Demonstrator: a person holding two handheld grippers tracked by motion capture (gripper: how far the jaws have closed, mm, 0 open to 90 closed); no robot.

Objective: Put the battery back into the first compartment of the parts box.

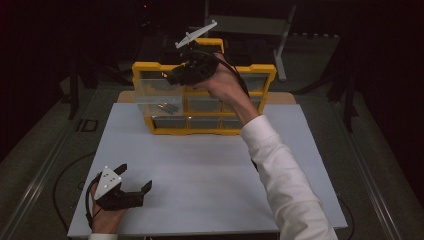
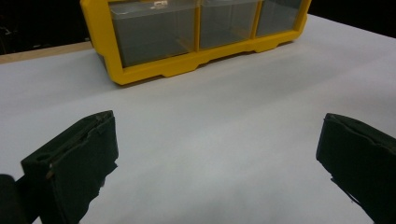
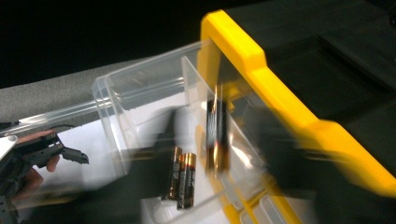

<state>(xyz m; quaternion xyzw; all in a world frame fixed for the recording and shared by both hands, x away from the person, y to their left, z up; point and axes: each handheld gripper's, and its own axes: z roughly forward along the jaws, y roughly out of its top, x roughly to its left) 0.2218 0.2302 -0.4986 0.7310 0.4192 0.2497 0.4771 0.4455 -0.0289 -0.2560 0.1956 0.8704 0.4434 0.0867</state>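
A yellow organizer point(image 1: 206, 131) with clear drawers stands at the back of the white table. Its top-left drawer point(image 1: 154, 94) is pulled out, and two batteries point(image 3: 181, 179) lie on its floor. My right gripper point(image 1: 172, 76) hovers over this drawer; its blurred jaws point(image 3: 222, 184) stand apart. An upright, blurred battery point(image 3: 217, 133) is between them, with a gap on each side. My left gripper point(image 1: 134, 177) rests near the table's front-left corner, open and holding nothing point(image 2: 219, 158).
The organizer's lower drawers point(image 2: 156, 32) are pushed in. A bare stretch of white table point(image 1: 200, 170) lies between the organizer and the left gripper. A person's white sleeve point(image 1: 280, 175) crosses the right side. Dark floor surrounds the table.
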